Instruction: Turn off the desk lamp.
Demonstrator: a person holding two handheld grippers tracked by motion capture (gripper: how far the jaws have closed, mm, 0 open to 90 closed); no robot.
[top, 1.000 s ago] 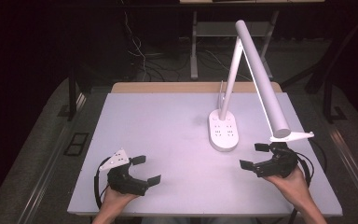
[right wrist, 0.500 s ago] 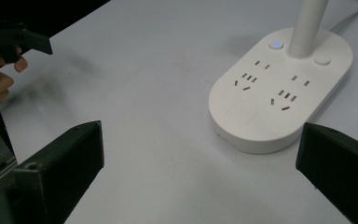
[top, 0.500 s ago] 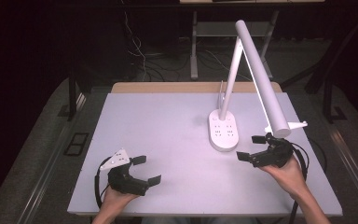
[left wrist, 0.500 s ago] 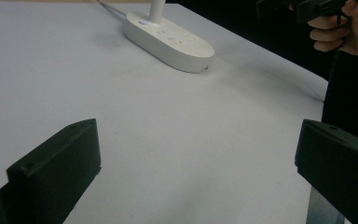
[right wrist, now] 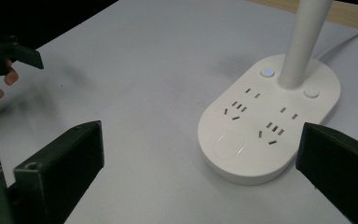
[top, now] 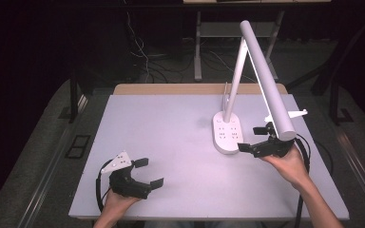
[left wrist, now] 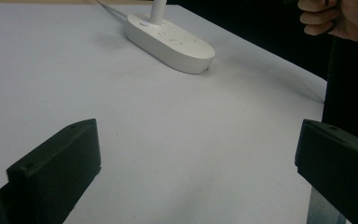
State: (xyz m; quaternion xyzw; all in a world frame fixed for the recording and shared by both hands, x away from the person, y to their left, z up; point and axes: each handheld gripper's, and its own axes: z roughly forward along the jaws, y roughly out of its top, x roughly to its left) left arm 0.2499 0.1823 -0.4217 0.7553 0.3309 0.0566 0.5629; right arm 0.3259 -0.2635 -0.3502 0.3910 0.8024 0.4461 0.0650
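Where sockets show (right wrist: 256, 116) — no writing.

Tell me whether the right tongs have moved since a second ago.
Yes. The right tongs have moved up the table and left, closer to the lamp base.

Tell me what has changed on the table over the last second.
The right gripper moved away from the person and leftward, toward the lamp base; its jaws stand open, close to the base's near right edge, holding nothing. The left gripper stayed at the near left of the table, open and empty. The lamp did not move.
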